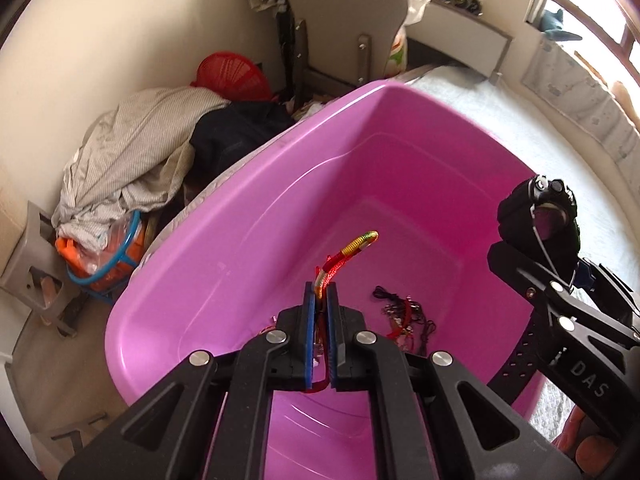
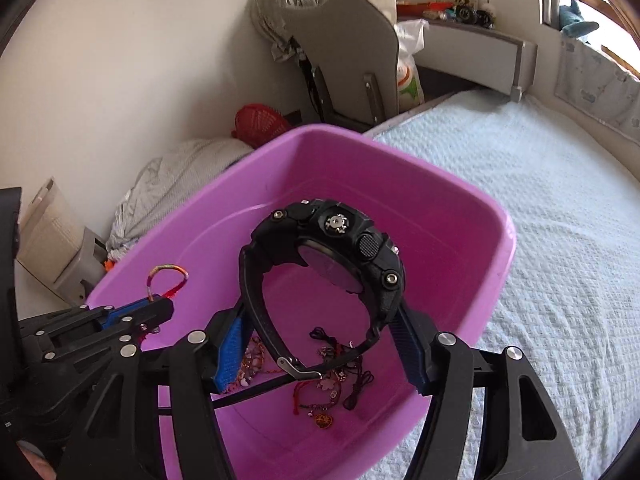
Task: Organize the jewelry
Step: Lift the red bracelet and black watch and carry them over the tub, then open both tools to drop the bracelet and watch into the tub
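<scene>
Over the pink plastic tub (image 2: 472, 216) on the bed (image 2: 560, 200) we hold both claws. Our left claw (image 1: 321, 300) is clenched on a red braided cord bracelet (image 1: 356, 246), whose multicoloured loop sticks out past the pads. Our right claw (image 2: 320, 334) grasps a black digital watch (image 2: 340, 248), the pads pressing its strap from either side, the case standing above them.

We judge the risks this way: the watch is heavy at the case and gripped only by its curved strap, so it could pivot or slip out when tilted; dropped from here it may land on the pile below. The cord could snag on the blue pads at release.

The tub holds a small tangle of bracelets and charms (image 2: 328, 380), with dark cords, near its floor's near side; the rest is bare.
</scene>
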The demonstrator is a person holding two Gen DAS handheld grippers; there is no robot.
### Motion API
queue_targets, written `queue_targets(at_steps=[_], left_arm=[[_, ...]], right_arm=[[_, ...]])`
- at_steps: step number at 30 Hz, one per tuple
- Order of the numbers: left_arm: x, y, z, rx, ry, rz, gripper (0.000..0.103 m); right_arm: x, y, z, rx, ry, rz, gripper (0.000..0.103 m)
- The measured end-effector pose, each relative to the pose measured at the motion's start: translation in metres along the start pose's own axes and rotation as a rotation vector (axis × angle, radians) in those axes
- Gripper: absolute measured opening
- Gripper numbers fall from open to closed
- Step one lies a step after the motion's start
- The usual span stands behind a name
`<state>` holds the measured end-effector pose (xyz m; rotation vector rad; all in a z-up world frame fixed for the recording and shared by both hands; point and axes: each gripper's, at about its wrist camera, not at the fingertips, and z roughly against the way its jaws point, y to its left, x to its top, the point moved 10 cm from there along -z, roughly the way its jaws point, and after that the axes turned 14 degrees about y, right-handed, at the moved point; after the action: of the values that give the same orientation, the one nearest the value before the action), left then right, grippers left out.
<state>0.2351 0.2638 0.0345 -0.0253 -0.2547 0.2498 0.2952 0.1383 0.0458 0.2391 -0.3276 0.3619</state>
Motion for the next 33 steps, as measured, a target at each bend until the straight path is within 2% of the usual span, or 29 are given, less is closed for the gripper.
queue_targets(at_steps=[7, 12, 14, 15, 17, 18, 21, 26, 33], left_arm=[[0.001, 0.008, -0.022, 0.007, 0.088, 0.04, 0.006], [0.0, 0.01, -0.032, 0.032, 0.108, 0.037, 0.006], [-0.001, 0.01, -0.034, 0.046, 0.113, 0.036, 0.011], [-0.001, 0.01, -0.035, 0.046, 0.115, 0.035, 0.021], [-0.001, 0.013, -0.036, 0.053, 0.115, 0.043, 0.06], [-0.001, 0.016, -0.034, 0.053, 0.102, 0.054, 0.086], [0.001, 0.02, -0.03, 0.06, 0.079, 0.057, 0.086], [-0.001, 0.026, -0.035, 0.05, 0.115, 0.082, 0.087], [0.0, 0.033, -0.032, 0.05, 0.113, 0.107, 0.09]], right_arm=[[0.009, -0.006, -0.024, -0.044, 0.082, -0.005, 0.062], [0.013, -0.009, -0.035, -0.082, 0.112, -0.005, 0.062], [0.015, -0.013, -0.042, -0.106, 0.131, -0.019, 0.062], [0.015, -0.016, -0.045, -0.123, 0.141, -0.028, 0.063], [0.014, -0.019, -0.047, -0.158, 0.138, -0.033, 0.064], [0.014, -0.021, -0.048, -0.171, 0.139, -0.032, 0.065], [0.015, -0.024, -0.046, -0.164, 0.116, -0.042, 0.066], [0.015, -0.029, -0.043, -0.153, 0.114, -0.064, 0.066], [0.017, -0.027, -0.035, -0.154, 0.103, -0.061, 0.067]])
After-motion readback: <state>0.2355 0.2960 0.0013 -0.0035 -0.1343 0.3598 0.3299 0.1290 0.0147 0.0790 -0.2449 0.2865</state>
